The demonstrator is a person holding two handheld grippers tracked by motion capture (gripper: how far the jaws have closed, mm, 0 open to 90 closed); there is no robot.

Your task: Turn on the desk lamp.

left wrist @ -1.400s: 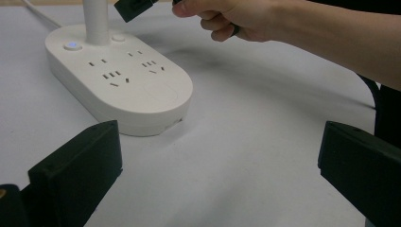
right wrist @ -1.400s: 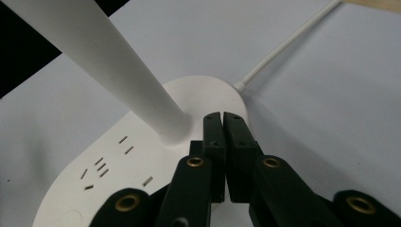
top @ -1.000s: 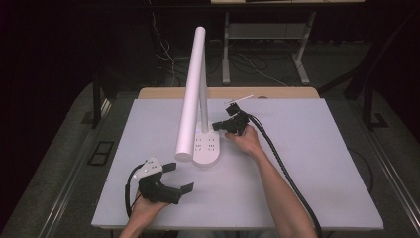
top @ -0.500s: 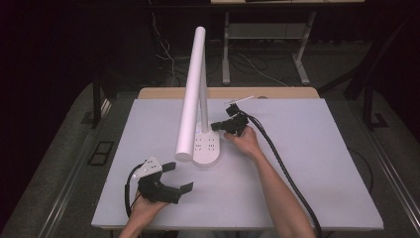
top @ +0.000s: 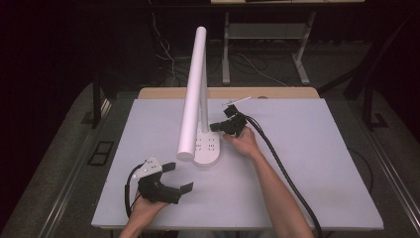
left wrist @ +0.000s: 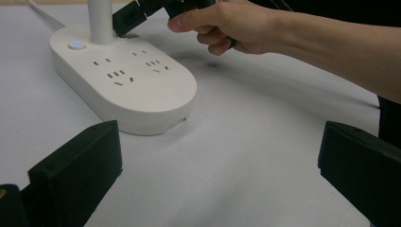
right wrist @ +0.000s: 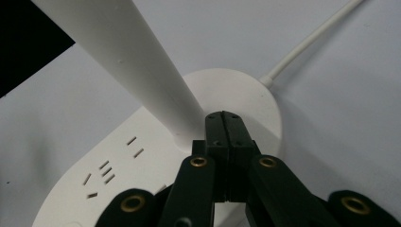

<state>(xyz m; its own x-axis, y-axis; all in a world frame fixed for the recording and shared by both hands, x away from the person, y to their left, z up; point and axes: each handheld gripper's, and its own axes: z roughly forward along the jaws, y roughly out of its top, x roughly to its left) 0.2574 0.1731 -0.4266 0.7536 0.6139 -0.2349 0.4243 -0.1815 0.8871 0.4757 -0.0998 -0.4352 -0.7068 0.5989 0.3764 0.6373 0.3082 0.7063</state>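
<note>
In the high view, a white desk lamp (top: 198, 99) stands mid-tabletop, nearer the far edge, its oval socket base (top: 208, 148) flat on the surface and its long tube head slanting toward the near-left. Nothing has shifted over the last second: both hands sit where they were, so the work looks paused on a press at the base. The right gripper (top: 218, 127) rests its tip against the base beside the stem. The left gripper (top: 179, 177) lies near the near-left corner, jaws spread wide and empty.

The left gripper view shows those open jaws framing the base (left wrist: 127, 90), its round button (left wrist: 75, 45) and the right hand (left wrist: 231, 26).

The right gripper view shows its jaws pressed fully together, gripping nothing, their tip (right wrist: 226, 124) at the foot of the stem (right wrist: 142, 61), the cord (right wrist: 312, 40) running off behind.
</note>
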